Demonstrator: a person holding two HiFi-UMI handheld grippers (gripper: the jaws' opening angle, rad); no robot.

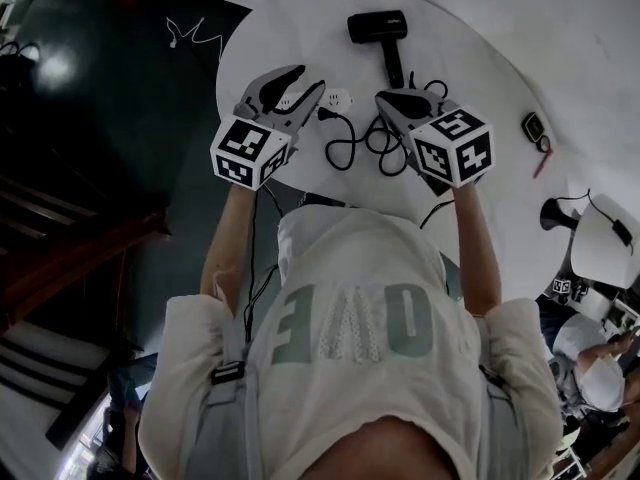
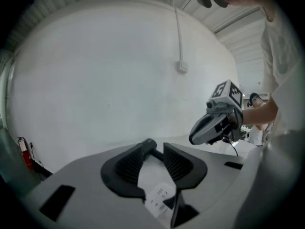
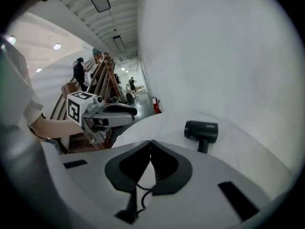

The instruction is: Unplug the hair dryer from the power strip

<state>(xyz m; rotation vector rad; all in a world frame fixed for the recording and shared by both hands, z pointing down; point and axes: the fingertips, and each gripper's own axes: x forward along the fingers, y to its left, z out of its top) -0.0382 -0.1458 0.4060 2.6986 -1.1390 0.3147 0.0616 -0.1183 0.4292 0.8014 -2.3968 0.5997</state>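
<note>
Head cam: overhead, looking steeply down on the round surface (image 1: 480,58). Gripper cams: low and close, looking across it. Left cam catches the right hand-held gripper (image 2: 196,135). Right cam catches the left hand-held gripper (image 3: 129,113) and the far hair dryer (image 3: 201,130), which the head cam also sees.

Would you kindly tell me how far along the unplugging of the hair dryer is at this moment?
Done, it seems: the black plug lies beside the power strip, apparently out of its sockets, though it shows small. In hand: nothing. The left gripper hovers open above the strip, and the right gripper is shut and empty over the coiled cable. Left: probably only pulling away. The hair dryer lies farther back.
</note>
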